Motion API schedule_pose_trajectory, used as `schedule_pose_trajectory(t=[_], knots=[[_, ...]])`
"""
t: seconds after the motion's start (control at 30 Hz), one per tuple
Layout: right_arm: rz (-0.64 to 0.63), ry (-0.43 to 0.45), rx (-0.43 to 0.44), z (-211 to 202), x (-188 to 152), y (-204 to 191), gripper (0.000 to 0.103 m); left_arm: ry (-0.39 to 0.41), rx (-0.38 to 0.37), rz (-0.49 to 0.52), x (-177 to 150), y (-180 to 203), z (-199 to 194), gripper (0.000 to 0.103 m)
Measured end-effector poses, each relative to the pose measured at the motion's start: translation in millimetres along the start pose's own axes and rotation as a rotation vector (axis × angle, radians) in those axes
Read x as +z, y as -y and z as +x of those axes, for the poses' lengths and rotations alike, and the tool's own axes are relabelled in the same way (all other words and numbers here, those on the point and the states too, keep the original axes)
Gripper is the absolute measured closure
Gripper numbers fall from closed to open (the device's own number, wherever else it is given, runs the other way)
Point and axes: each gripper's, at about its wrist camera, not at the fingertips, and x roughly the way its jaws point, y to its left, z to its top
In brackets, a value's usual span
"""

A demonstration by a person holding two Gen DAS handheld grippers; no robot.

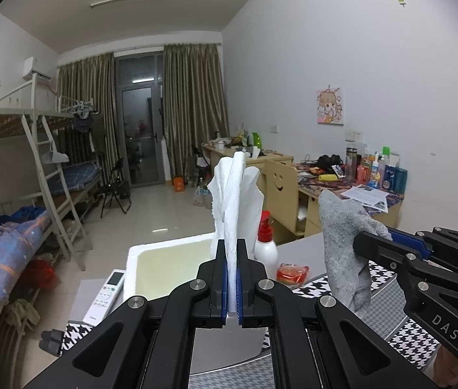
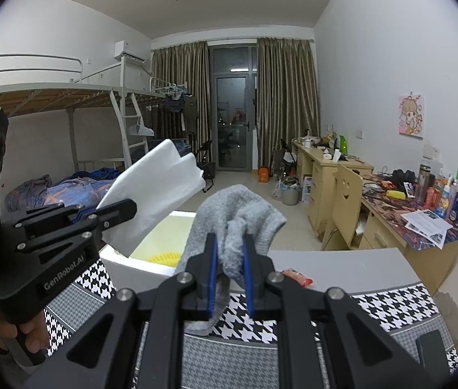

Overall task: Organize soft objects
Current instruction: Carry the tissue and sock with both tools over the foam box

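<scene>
Black linkage arms fill the bottom of both views, so starting there: left tool (image 1: 232,259) has its blue pads pinched nearly together on a white folded cloth (image 1: 235,194), which sticks straight up out of the jaws and fans out a bit at the top. Right tool (image 2: 230,253) is clamped on a bunched grey sock (image 2: 238,217), with the rest of it drooping down below the jaws over the houndstooth mat (image 2: 391,304).

Both soft things are held up in the air above the table (image 2: 342,262), near each other but not touching as far as I can see. From the right wrist view, the white cloth sits up and to the left, over a white foam box (image 1: 164,259) with a yellowish inside.

Other stuff on the table: a white bottle with a red pump top (image 1: 266,243) just beside the box, a small red packet (image 1: 293,272) near it, and a white remote (image 1: 105,295) on the box's other side.
</scene>
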Motion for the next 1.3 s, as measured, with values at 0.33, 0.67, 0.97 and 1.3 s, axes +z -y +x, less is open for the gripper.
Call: schedule_pose_trajectory(t=[0.33,0.67,0.97,1.3], knots=[[-0.014,-0.008,0.02,14.4,6.6,-6.2,0.086,0.001,0.04,-0.014,2.0,-12.8,3.6,0.099],[-0.022,-0.014,0.052,27.2,11.0,-12.4,0.086,-0.015,0.088,-0.038,0.5,-24.8,14.3,0.099],[-0.029,-0.022,0.066,41.7,16.5,-20.8,0.086,-0.025,0.122,-0.047,0.5,-35.9,24.3,0.099],[-0.038,-0.046,0.073,58.5,17.4,-22.8,0.086,-0.056,0.131,-0.067,-2.8,-48.5,41.6,0.099]])
